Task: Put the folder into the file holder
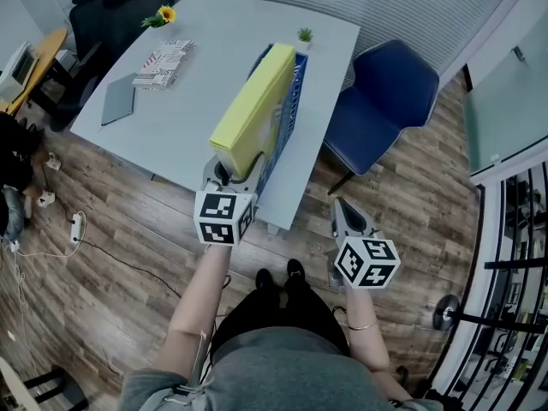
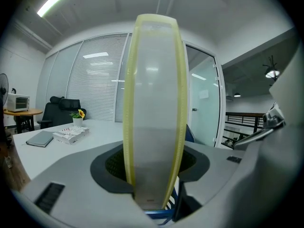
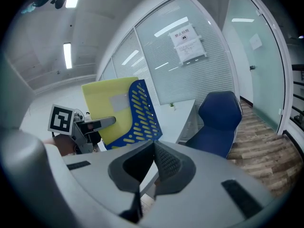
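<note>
A thick yellow folder (image 1: 253, 114) stands on edge inside a blue perforated file holder (image 1: 288, 110) at the near right edge of the grey table (image 1: 188, 135). My left gripper (image 1: 231, 175) sits at the folder's near end. In the left gripper view the folder's spine (image 2: 154, 103) rises between the jaws, with dark gaps showing on both sides, so the left gripper (image 2: 154, 170) is open around it. My right gripper (image 1: 342, 211) hangs off the table above the floor, and in its own view this gripper (image 3: 153, 161) is shut and empty. That view also shows the folder (image 3: 107, 110) and the holder (image 3: 142, 113).
A blue chair (image 1: 387, 92) stands right of the table. On the table lie a patterned book (image 1: 163, 63), a grey notebook (image 1: 118, 99), a small green plant (image 1: 304, 35) and a sunflower pot (image 1: 163, 15). Black chairs (image 1: 120, 7) stand at the far left.
</note>
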Tool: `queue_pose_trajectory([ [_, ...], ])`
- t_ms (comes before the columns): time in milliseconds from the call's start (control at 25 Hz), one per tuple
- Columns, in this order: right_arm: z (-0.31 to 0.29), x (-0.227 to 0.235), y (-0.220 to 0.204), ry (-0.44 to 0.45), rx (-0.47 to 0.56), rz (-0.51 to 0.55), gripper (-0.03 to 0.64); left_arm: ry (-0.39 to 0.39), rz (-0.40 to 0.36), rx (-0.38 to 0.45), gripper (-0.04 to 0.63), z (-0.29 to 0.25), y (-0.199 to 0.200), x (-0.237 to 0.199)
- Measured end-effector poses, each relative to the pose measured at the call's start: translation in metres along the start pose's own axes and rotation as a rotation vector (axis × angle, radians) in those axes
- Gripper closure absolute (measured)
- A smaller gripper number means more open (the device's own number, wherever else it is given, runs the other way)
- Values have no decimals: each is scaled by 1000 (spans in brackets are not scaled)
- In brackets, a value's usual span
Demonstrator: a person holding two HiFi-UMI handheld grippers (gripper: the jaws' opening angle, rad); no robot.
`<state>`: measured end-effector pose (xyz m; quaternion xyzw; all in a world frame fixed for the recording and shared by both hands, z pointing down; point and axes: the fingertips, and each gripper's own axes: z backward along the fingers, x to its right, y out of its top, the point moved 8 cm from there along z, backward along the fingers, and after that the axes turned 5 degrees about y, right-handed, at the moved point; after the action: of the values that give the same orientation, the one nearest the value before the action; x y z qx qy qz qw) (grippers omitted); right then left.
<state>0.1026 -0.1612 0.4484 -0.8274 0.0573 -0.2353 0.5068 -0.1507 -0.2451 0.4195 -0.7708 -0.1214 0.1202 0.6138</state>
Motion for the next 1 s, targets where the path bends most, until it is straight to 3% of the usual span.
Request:
queue_pose_trajectory([
  [800, -6, -32, -4, 127, -24, 58, 609, 84, 104, -73, 360, 62, -37, -7],
  [1000, -9, -44, -2, 164, -30, 82, 609, 104, 140, -96, 420, 78, -47, -10],
])
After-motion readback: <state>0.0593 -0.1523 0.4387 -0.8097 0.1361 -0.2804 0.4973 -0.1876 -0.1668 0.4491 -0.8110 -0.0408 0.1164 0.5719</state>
